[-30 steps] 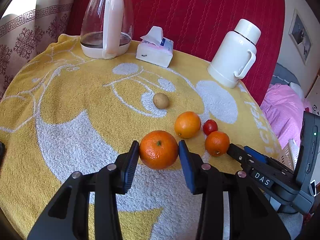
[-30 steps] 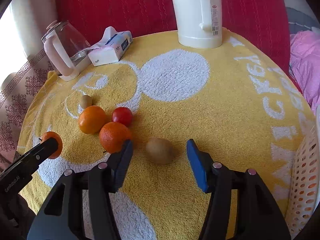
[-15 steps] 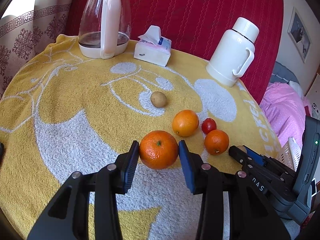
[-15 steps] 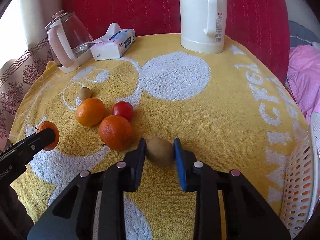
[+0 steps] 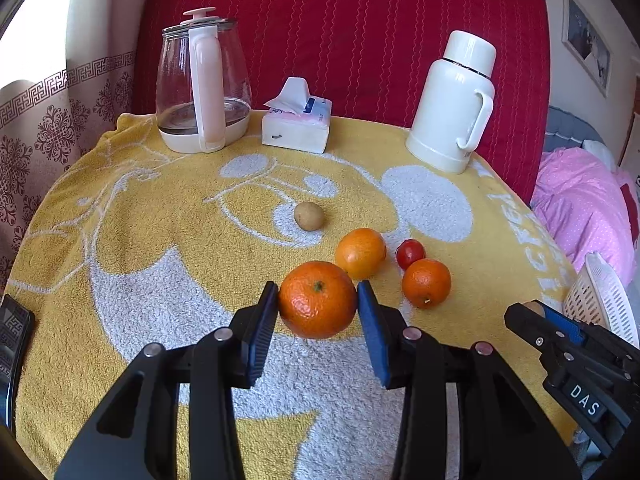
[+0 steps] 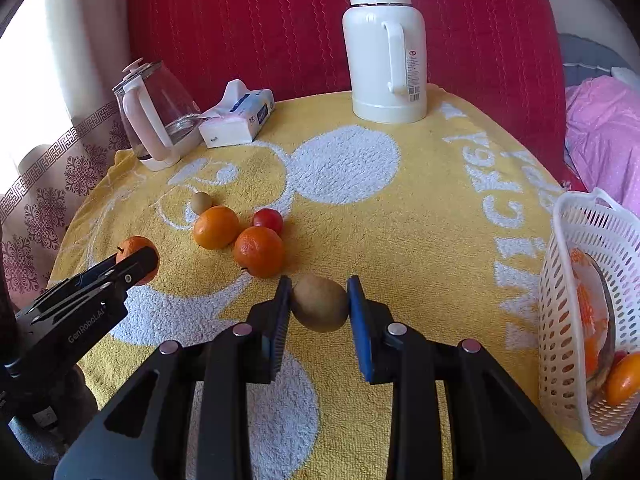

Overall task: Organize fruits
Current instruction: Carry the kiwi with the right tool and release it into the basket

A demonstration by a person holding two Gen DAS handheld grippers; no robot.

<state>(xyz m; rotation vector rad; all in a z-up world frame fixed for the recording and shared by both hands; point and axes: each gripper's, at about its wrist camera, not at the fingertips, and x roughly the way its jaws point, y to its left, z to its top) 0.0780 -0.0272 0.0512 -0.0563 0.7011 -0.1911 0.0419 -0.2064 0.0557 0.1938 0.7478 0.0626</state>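
The left gripper [image 5: 318, 307] is clamped on a large orange [image 5: 318, 300], with both blue pads pressed against its sides, and the fruit looks lifted a little above the yellow towel [image 5: 160, 240]. The right gripper [image 6: 319, 307] is clamped in the same way on a brown kiwi [image 6: 320, 308], one pad on each side of it. Just ahead of the left gripper and a little to its right lies a second orange [image 5: 361, 253], and further to the right of it are a small red tomato [image 5: 410, 254] and a third orange [image 5: 426, 283], which touch or almost touch each other. Further ahead of the left gripper, alone on the towel, rests a small brown fruit [image 5: 308, 216]; I cannot tell what kind it is. In the right wrist view this same group of fruits is ahead of the right gripper and to its left. To the right of the right gripper stands a white plastic basket [image 6: 568, 280], tilted on its side, with some orange fruit inside. Far ahead of both grippers, at the back edge of the towel, stand a glass kettle [image 5: 200, 88], a tissue pack [image 5: 298, 124] and a white thermos [image 5: 452, 104]. Behind them is a red cushion [image 5: 360, 32].
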